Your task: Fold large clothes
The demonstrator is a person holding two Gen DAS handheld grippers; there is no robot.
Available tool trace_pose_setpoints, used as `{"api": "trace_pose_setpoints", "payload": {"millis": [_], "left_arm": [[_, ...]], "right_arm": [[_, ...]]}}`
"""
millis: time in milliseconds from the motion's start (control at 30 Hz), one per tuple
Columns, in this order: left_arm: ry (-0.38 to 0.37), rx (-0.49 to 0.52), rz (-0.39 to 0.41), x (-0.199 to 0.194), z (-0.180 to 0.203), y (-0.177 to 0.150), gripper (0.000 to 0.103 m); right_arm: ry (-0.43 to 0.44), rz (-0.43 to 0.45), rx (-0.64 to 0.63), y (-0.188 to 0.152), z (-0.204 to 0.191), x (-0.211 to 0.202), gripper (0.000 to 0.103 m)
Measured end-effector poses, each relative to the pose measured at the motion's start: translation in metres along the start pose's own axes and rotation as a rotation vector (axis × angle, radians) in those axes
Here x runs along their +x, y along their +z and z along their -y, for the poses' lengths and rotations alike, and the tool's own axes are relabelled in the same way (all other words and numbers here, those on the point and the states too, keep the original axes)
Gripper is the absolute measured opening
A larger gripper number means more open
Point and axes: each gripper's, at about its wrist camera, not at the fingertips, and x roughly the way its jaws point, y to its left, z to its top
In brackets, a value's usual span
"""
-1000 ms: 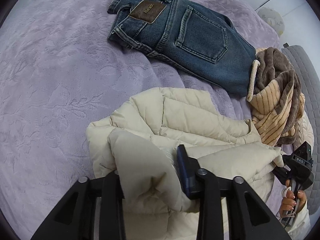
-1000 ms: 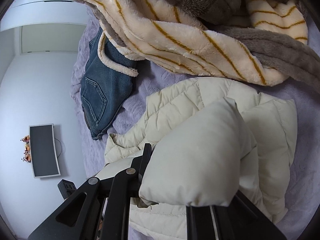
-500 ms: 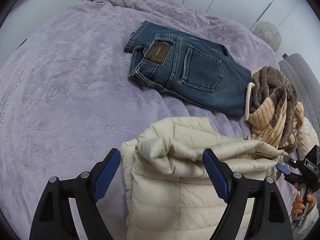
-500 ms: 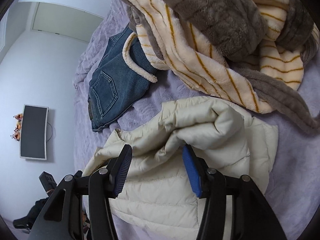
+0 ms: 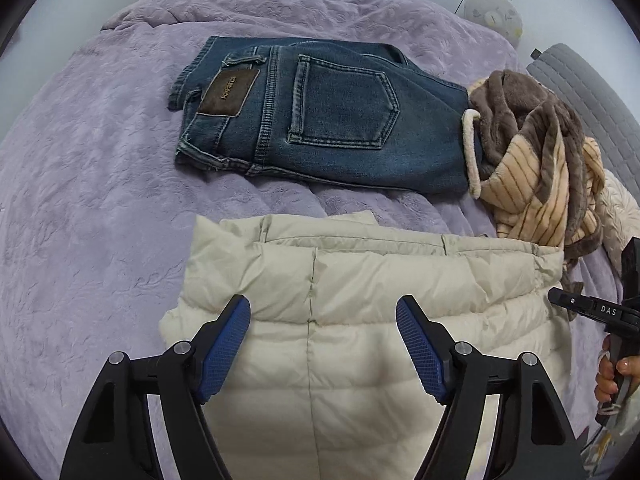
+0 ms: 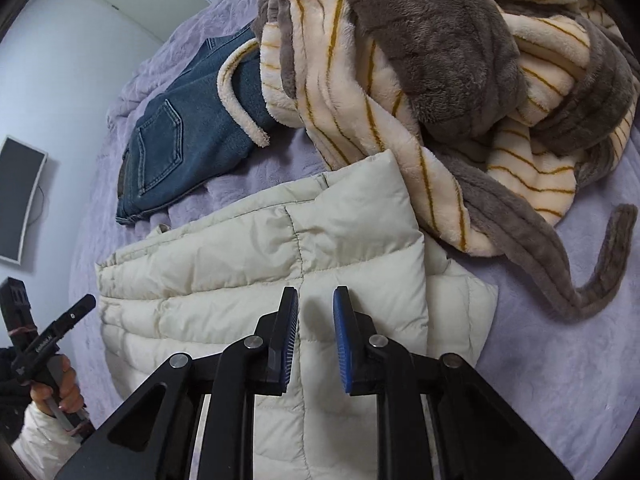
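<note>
A cream puffer jacket [image 5: 360, 280] lies folded flat on the purple bed cover [image 5: 100, 200]. My left gripper [image 5: 322, 306] hovers over its near half. Its jaws stand wide and are closing, with nothing pressed between the blue pads. In the right wrist view the same jacket [image 6: 240, 264] lies under my right gripper [image 6: 316, 294]. Its jaws are closing to a narrow gap, and the pads grip no fabric. Folded blue jeans [image 5: 320, 112] lie beyond the jacket.
A crumpled brown and cream striped fleece robe [image 6: 440, 60] lies against the jacket's far right corner and overlaps the jeans [image 6: 180, 140]. A grey cushion [image 5: 592, 96] is at the right. A person's hand [image 6: 56, 392] holds the other gripper's handle. A dark screen [image 6: 20, 200] hangs on the wall.
Both grippers have let go of the jacket folds they held. The jacket now lies flat and squared. The left jaws opened wide; the right jaws opened, then narrowed again.
</note>
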Motion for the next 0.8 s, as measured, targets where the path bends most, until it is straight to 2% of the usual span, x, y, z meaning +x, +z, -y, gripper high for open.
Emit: {"api": "trace_pose_setpoints", "payload": {"millis": [133,333,533,800], "left_arm": [[0.036,-0.046,-0.022,0.038,-0.007,0.007,0.077],[0.054,-0.047,-0.007,0.069,-0.011,0.011,0.077],[0.035,-0.062,0.003,0.082,-0.015,0.010,0.077],[0.053,-0.048,0.007,0.082,-0.015,0.010,0.077]], "right_arm": [[-0.061,0.012,-0.006,0.010,0.005,0.026,0.020],[-0.082,0.029,0.056,0.017,0.025,0.056,0.017],[-0.081,0.043,0.069,0.018,0.037,0.070,0.017],[-0.105,0.051,0.049,0.014,0.035,0.071,0.017]]}}
